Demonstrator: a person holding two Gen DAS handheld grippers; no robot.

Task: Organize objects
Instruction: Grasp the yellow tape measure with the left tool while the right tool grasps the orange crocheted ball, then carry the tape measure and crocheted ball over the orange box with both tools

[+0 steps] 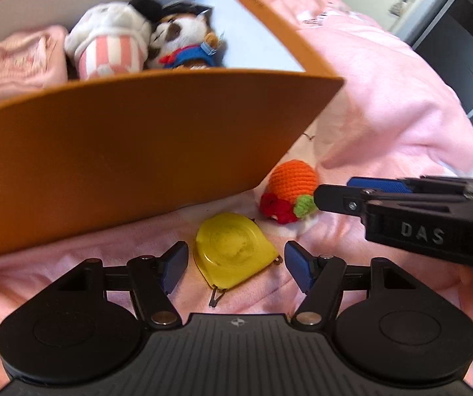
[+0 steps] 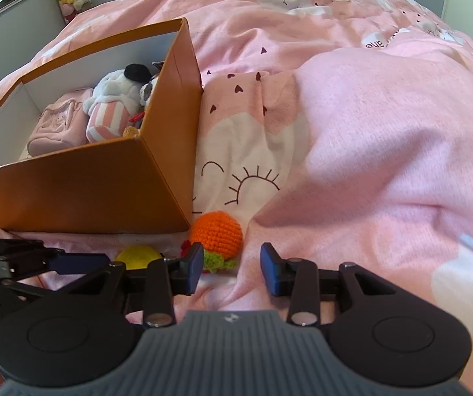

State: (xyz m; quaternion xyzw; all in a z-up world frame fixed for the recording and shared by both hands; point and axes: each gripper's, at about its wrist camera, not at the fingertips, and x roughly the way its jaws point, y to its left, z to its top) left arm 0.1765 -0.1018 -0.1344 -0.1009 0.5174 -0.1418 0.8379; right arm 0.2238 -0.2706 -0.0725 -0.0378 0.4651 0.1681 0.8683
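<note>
Big pink bed (image 2: 368, 132) fills the frame, duvet all humps & folds. Orange box (image 1: 120, 151) sits upper left w/ a white-and-pink plush (image 1: 111, 46), a brown-and-white plush (image 1: 183, 43) & a pink pouch (image 1: 18, 59) already inside. Outside it, low centre of the left wrist view: yellow tape measure (image 1: 233, 259) flat on the bed, between the spread pads of the left gripper (image 1: 234, 265), nothing pinched yet. Just beyond, near the box corner, the crochet orange toy (image 2: 217, 231). Right gripper (image 2: 231, 269) partly spread, empty, toy just ahead of its left pad. Risks, I'd say: soft duvet gives way & the flat tape slips from the pads; grippers are close, could knock each other; right one sits off-centre, may shove the toy vs grab it.
</note>
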